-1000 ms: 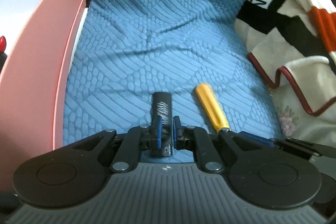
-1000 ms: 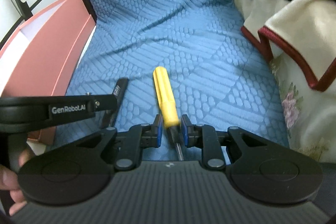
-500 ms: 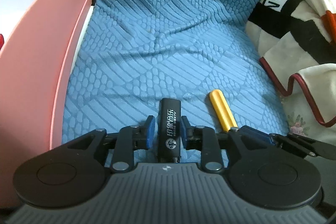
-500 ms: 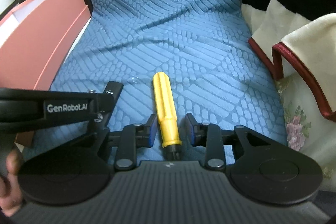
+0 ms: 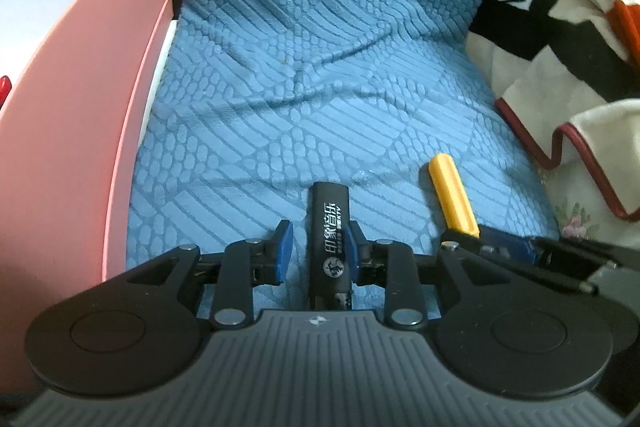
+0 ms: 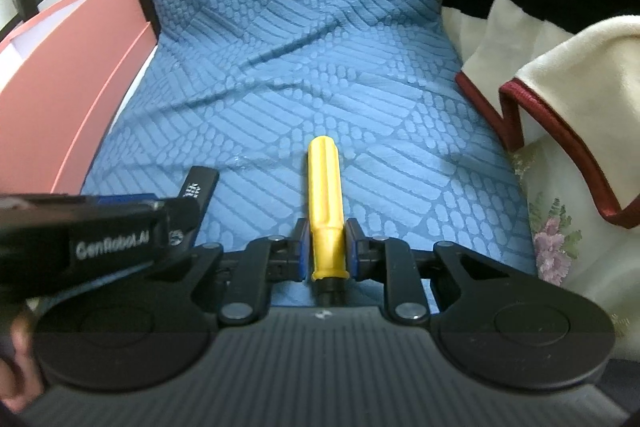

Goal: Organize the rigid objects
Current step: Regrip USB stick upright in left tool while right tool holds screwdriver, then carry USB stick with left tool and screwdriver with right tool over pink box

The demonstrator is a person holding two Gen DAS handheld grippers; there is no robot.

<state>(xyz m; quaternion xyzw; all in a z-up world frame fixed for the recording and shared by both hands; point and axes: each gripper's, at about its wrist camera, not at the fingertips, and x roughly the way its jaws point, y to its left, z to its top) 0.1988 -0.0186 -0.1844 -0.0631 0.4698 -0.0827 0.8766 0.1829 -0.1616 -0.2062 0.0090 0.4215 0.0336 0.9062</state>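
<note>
A black lighter with white print (image 5: 330, 227) lies on the blue textured sofa cover (image 5: 320, 67), between the fingers of my left gripper (image 5: 318, 247). The jaws are open: the left pad stands clear of it, the right pad is against it. A yellow-handled screwdriver (image 6: 326, 203) lies to its right, also seen in the left wrist view (image 5: 454, 195). My right gripper (image 6: 326, 251) has both blue pads against the handle's lower end. The lighter's tip (image 6: 198, 183) shows left of it.
A pink box or tray (image 5: 80, 107) stands along the left edge of the seat. A cream, black and red blanket (image 5: 560, 27) is piled on the right. The left gripper body (image 6: 100, 243) crosses the right wrist view's lower left.
My left gripper opened off the lighter, which now lies flat with its print up. My right gripper opened, then closed again on the screwdriver handle. Both drew back slightly.
</note>
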